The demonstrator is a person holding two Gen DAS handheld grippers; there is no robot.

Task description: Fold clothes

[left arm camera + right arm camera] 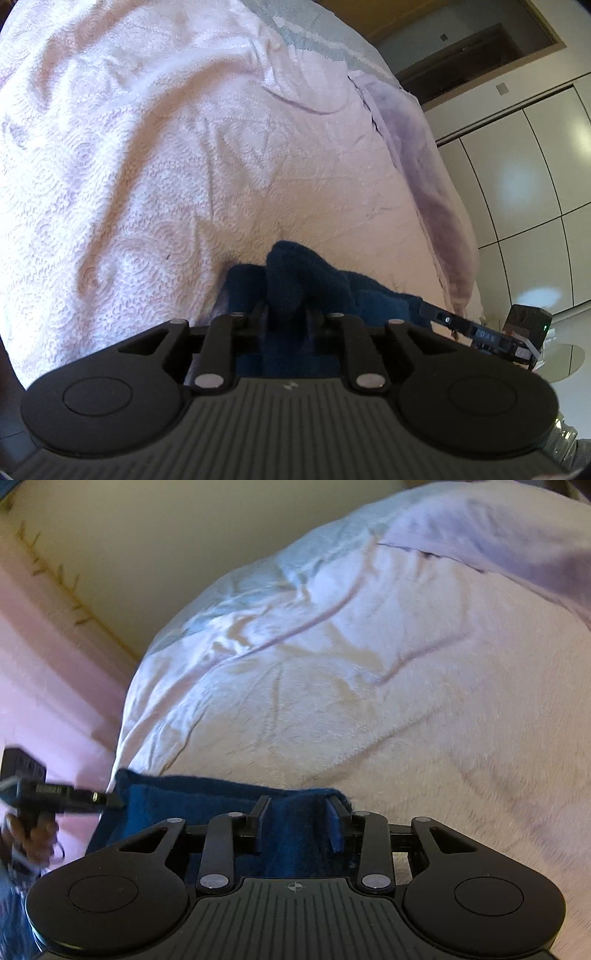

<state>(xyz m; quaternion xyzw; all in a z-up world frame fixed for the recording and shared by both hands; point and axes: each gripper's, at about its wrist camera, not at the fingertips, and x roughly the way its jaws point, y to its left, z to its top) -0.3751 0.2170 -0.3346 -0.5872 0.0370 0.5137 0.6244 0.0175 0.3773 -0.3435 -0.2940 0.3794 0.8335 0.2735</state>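
Between the matt black plastic tongs of the left gripper (286,314) bunches a fuzzy dark-blue cloth (295,273); beyond them spreads a pale pink bedspread (147,166), embossed and faintly sheeny.

Each gripper body is moulded in black, with a ribbed grey panel (295,919), two round discs and silver pivot pins (208,380).

Dark blue fleecy garment (295,280): lower part hidden behind the left gripper's (286,314) black body, its fingertips buried in the bunched cloth, grip surfaces unseen; same garment in the right wrist view (207,797) cut off below by the right gripper (297,812); person's hand (31,834) at that view's left edge, blurred and cropped; pale pink textured bedspread (147,166) running past the frame edges.
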